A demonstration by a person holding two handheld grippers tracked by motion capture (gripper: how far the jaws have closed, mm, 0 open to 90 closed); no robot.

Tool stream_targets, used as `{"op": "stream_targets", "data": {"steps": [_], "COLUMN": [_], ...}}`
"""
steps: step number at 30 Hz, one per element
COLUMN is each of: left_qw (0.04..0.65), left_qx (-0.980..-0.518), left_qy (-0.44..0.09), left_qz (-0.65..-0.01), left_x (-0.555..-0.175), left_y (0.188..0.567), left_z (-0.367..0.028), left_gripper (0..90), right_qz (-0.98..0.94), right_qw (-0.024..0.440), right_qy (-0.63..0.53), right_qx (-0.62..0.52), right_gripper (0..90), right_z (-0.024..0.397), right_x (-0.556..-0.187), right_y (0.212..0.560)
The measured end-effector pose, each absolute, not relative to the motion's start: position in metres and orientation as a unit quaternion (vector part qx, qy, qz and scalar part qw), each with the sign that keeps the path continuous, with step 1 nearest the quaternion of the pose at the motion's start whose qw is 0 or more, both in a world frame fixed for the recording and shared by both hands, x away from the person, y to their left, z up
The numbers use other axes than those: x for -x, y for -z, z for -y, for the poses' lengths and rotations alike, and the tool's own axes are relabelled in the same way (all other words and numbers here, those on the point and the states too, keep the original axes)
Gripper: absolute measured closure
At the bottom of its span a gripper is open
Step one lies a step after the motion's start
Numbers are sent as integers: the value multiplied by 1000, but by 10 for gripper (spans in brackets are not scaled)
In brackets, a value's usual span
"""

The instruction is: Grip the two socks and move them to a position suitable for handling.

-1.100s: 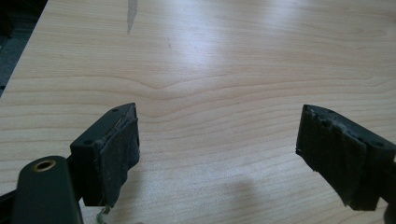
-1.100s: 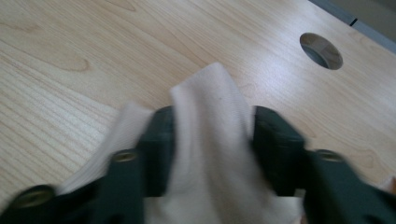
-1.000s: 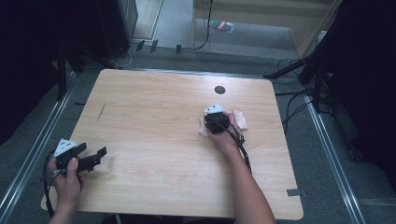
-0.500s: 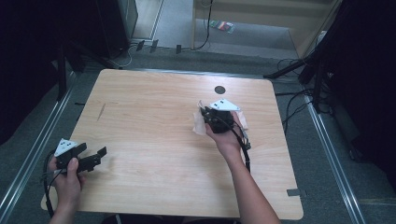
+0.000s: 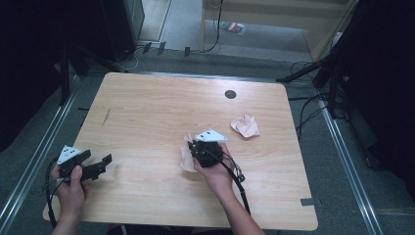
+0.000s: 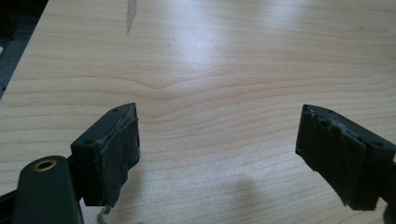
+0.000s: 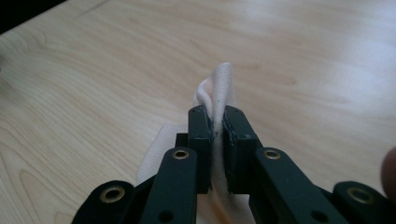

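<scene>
- High view: fixed overhead on the person's side, angled forward and down, taking in the whole wooden table [image 5: 147, 112], the floor beyond, and both forearms entering from the bottom edge.
- Left gripper view: mounted on the left gripper [image 6: 219, 154], low and close over the tabletop, looking between its two jaws across bare wood near the table's left edge.
- Right gripper view: mounted on the right gripper [image 7: 218, 135], tight along its jaws, close to the pale cloth [image 7: 219, 88].
- Shared ground: all three views show the same tabletop.
</scene>
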State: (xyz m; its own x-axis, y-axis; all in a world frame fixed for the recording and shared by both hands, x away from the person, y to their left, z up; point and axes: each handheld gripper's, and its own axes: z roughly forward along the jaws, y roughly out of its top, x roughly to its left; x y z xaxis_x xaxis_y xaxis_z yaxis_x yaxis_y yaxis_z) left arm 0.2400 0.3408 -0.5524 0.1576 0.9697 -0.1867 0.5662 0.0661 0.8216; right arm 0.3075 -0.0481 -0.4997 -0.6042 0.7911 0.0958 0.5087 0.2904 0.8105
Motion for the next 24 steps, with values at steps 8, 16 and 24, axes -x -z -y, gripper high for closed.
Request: {"op": "stream_targets", "data": {"steps": [8,16,24], "left_qw": [415,414,410], "left_qx": [-637,-638,-641], "left_qy": [-243,-243,-244], "left_qz": [-602,-602,-601], "left_x": [-240,-240,-241], "left_y": [553,553,552], "left_z": [-341,-341,-340], "left_gripper": [141,141,141], "right_qz": [-804,-795,-799], "right_qw": [135,142,101], "right_qy": [-416,-427,-423], "right_qx": [-403,-406,-416], "right_gripper": [711,452,517], "right_z": [35,36,26], "right_x": [-314,-300,-263], "right_y": [528,511,514]}}
